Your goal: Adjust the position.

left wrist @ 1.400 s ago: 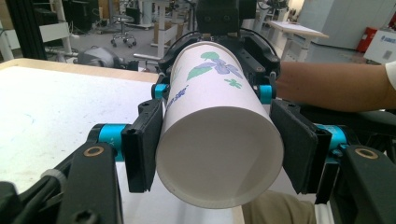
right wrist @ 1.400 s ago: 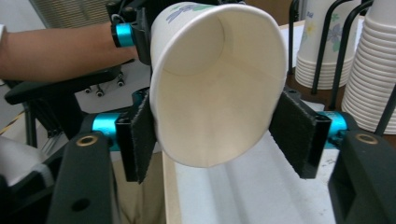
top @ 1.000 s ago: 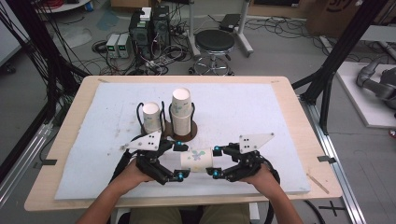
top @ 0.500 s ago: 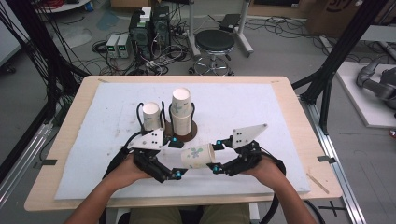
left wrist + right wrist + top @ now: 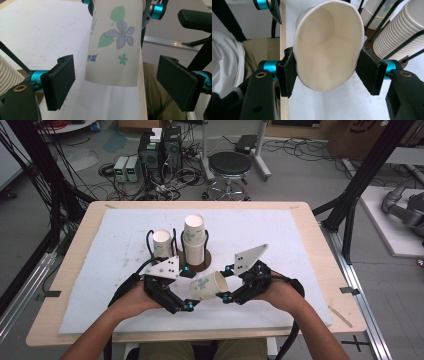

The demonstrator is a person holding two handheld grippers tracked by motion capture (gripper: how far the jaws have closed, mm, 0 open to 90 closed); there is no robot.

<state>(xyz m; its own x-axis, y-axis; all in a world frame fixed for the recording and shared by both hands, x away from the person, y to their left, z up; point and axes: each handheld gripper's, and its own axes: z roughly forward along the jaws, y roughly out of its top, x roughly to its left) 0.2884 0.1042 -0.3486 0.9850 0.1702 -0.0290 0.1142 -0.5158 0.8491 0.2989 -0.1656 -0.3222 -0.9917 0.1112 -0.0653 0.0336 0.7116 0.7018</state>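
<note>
Paper cup (image 5: 328, 47) squeezed in right tool (image 5: 329, 72), between left tool's (image 5: 117, 85) spread jaws

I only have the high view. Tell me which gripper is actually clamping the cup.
Observer: The right gripper; its pads squeeze the cup near the rim, pressing the mouth into an oval.
Operator: Give me the left one's state.
Observer: The left gripper is open, a pad on each side of the cup's base, neither touching.
Operator: Report what's inside the cup.
Observer: Nothing; the right gripper view looks straight in and it is empty.
</note>
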